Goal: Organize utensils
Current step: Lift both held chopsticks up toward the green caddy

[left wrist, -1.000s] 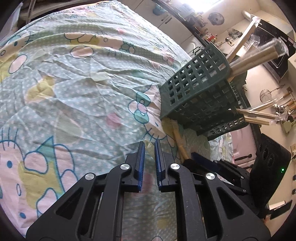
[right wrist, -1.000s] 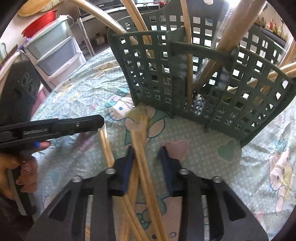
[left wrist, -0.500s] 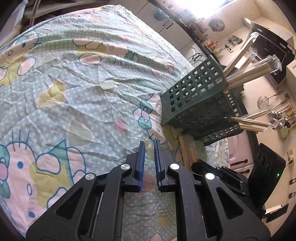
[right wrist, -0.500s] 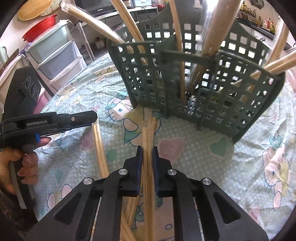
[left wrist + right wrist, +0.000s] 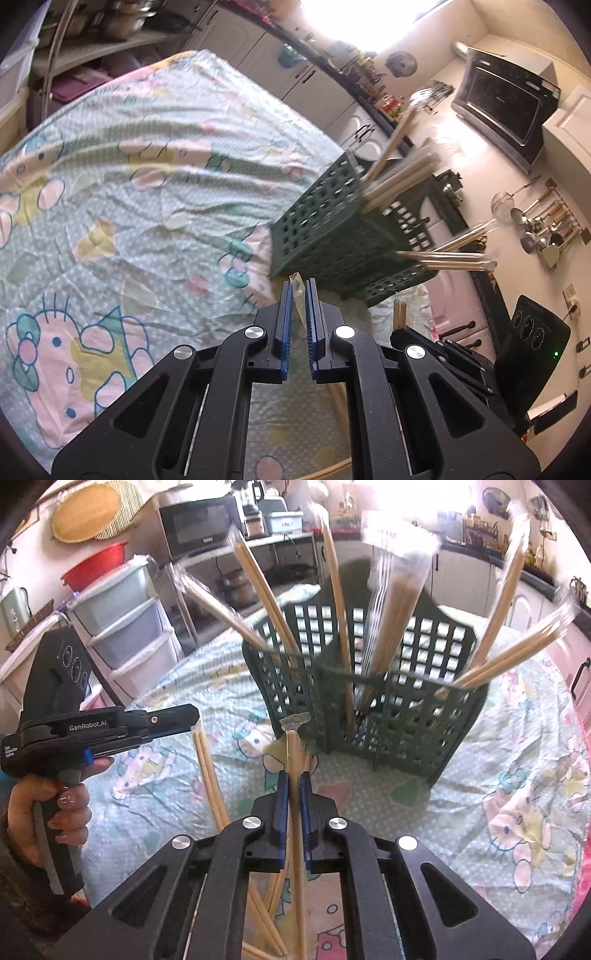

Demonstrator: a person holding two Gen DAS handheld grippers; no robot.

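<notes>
- Right gripper (image 5: 291, 786) jaws just closed, clamped on plastic-sleeved pair of pale wooden chopsticks (image 5: 294, 753), tip raised off the cartoon-print tablecloth (image 5: 480, 775).
- Left gripper (image 5: 298, 295) pinched on another sleeved pair (image 5: 207, 760) (thin wrapper end).
- Handling: light, stiff, slippery film; grip mid-shaft.
- Dark green lattice plastic basket (image 5: 406, 709) beyond, already holding several pairs.

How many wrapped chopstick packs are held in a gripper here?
2. The first pack is in the right gripper, pointing at the green basket; the second pack hangs from the left gripper. Both grippers' jaws have just been closing on them. Loose packs lie below.
</notes>
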